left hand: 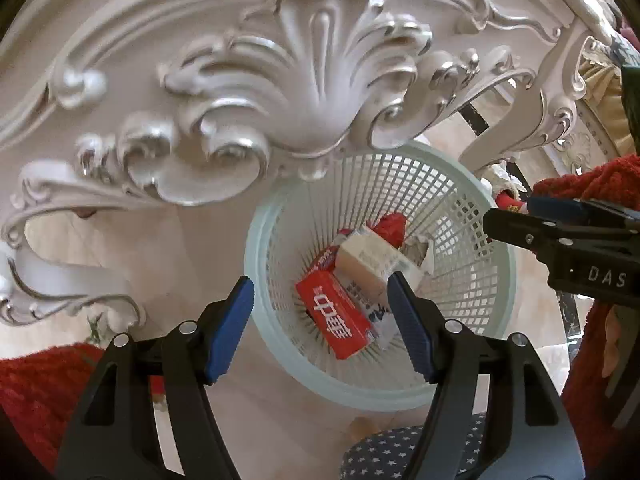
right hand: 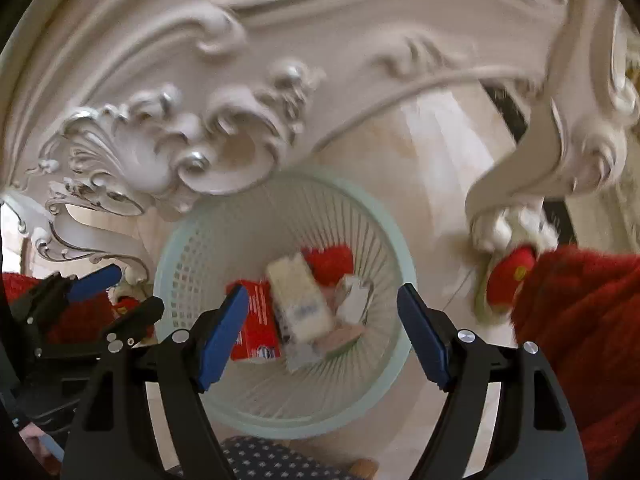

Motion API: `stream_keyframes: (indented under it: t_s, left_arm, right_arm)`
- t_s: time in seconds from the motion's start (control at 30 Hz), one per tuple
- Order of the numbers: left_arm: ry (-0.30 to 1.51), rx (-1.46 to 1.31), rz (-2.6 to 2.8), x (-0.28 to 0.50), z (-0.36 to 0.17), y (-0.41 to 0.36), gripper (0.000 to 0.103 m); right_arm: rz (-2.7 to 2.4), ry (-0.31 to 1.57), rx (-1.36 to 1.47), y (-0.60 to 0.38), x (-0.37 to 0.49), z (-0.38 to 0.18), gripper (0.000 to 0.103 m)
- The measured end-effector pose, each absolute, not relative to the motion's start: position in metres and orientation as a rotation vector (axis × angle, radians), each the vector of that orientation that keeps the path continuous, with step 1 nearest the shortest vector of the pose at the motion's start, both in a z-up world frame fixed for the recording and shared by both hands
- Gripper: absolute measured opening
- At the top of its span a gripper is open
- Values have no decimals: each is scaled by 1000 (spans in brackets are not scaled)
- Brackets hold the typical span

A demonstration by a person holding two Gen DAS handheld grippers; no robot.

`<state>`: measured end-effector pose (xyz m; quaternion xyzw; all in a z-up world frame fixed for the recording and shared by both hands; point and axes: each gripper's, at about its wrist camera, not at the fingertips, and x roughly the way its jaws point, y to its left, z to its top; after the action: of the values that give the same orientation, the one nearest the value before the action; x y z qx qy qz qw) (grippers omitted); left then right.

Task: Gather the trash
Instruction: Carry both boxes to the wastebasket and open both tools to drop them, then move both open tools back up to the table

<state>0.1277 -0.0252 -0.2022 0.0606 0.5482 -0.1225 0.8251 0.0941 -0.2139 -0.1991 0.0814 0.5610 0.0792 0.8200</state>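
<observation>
A pale green mesh waste basket [left hand: 472, 312] stands on the floor under an ornate white table. In it lie a red toothpaste box [left hand: 336, 320], a white carton [left hand: 368, 260], a red wrapper [left hand: 394, 226] and crumpled paper. My left gripper [left hand: 320, 320] is open and empty above the basket. My right gripper [right hand: 324, 336] is open and empty above the same basket [right hand: 384, 248], where the red box [right hand: 260, 328] and white carton [right hand: 298, 300] show blurred. The right gripper also shows in the left wrist view [left hand: 520, 228], and the left gripper in the right wrist view [right hand: 112, 292].
The carved white table apron [left hand: 304, 64] hangs just over the basket, with a curved table leg [right hand: 516, 168] to the right. A star-patterned blue cushion [left hand: 412, 452] is at the bottom. Red sleeves and a red slipper [right hand: 512, 276] sit at the sides.
</observation>
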Motion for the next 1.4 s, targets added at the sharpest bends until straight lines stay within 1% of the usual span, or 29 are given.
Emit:
stream_keyframes:
  t_s: [0.7, 0.87, 1.0, 1.1, 1.17, 1.3, 1.4]
  left_arm:
    - [1149, 220, -333, 111, -215, -37, 68]
    - [1163, 276, -363, 98, -222, -37, 68]
    - [1164, 253, -368, 96, -217, -31, 68]
    - [1128, 234, -368, 93, -201, -28, 68]
    - [1084, 224, -386, 88, -182, -27, 68]
    - [955, 157, -483, 68, -120, -16, 68]
    - [870, 64, -546, 63, -70, 3, 68]
  right_arm:
    - [256, 1174, 98, -196, 82, -199, 73]
    - [259, 1156, 123, -201, 82, -195, 73]
    - [255, 1134, 150, -203, 81, -190, 73]
    - [295, 1075, 153, -200, 72, -171, 73]
    - [360, 1005, 170, -201, 61, -145, 73]
    - [491, 833, 217, -210, 38, -82, 73]
    - [565, 731, 225, -217, 37, -40, 73]
